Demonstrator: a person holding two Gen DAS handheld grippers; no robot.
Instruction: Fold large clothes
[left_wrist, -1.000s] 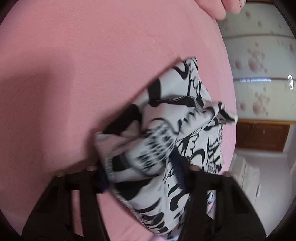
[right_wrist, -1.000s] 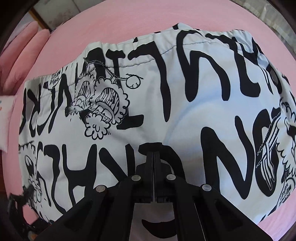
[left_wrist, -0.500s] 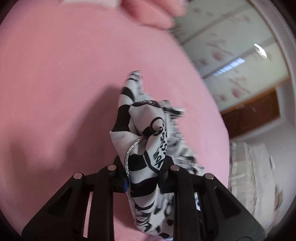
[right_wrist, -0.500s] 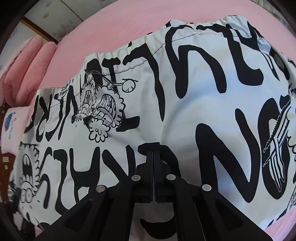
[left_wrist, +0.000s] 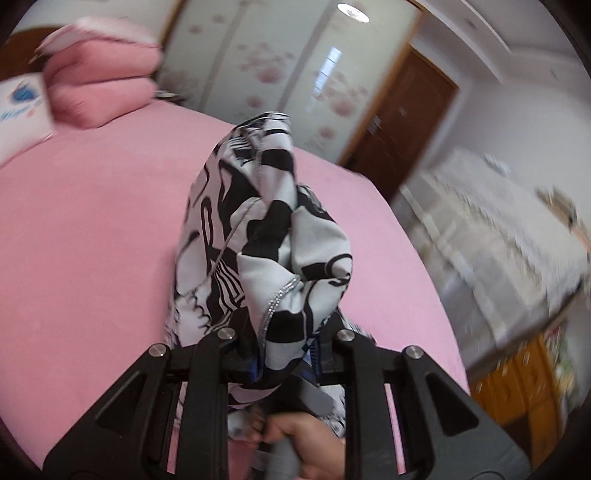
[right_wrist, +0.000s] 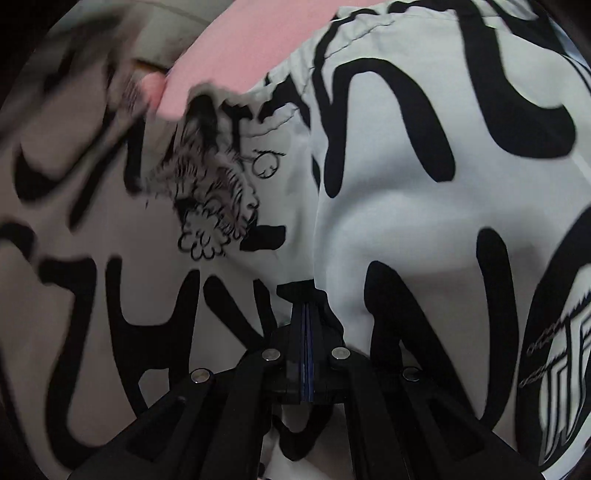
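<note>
The garment is white cloth with bold black lettering and cartoon prints. In the left wrist view my left gripper (left_wrist: 284, 354) is shut on a bunched end of the garment (left_wrist: 266, 236), which stands lifted above the pink bed (left_wrist: 92, 240). In the right wrist view my right gripper (right_wrist: 306, 314) is shut on the garment (right_wrist: 399, 177), pinching a fold; the cloth fills nearly the whole view and its left part is blurred.
Pink pillows (left_wrist: 99, 88) and a white printed pillow (left_wrist: 22, 110) lie at the bed's far left. A floral wardrobe (left_wrist: 280, 59) and a brown door (left_wrist: 402, 114) stand behind. A white cabinet (left_wrist: 498, 236) is to the right. A hand (left_wrist: 306, 443) shows below my left gripper.
My left gripper closed on the bunched cloth and lifted it up off the bed, tilting so the room comes into view. The cloth in the right view has swung closer and blurred at left.
</note>
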